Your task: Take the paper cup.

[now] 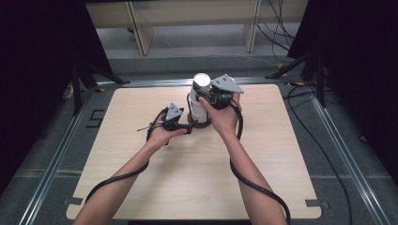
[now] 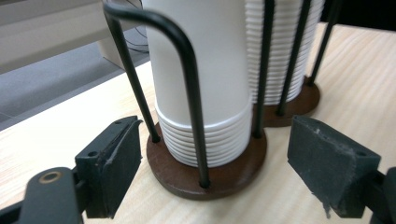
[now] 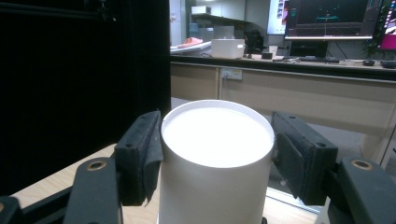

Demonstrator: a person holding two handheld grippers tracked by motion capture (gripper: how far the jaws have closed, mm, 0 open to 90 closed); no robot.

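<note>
Table (image 1: 155,187): pale wood-grain top, rounded corners, spanning the middle of the high view; forearms enter from the bottom edge.

Cup stack (image 1: 201,93): white paper cups nested upside down, just above centre in the high view. Long axis vertical; closed bottom of the topmost cup faces up, rims face down toward the base. In the left gripper view a second stack (image 2: 285,51) stands behind it at upper right.

Cup holder (image 2: 212,175): round dark-brown base with upright black wire rods caging the stack, centre of the left gripper view.

Right gripper (image 3: 217,154): high on the stack. Jaws part-open, one either side of the top cup (image 3: 217,135); the left pad looks to touch the wall, the right pad stands just clear. Not clamped.

Left gripper (image 2: 215,168): low, at table level, jaws wide and flanking the holder's base without contact.

Step in hand, judged: lifting off the top cup. Advice: close the left jaws on the base to steady it; squeeze the right jaws gently to avoid crushing; pull straight up along the rods, keeping the cup vertical.
</note>
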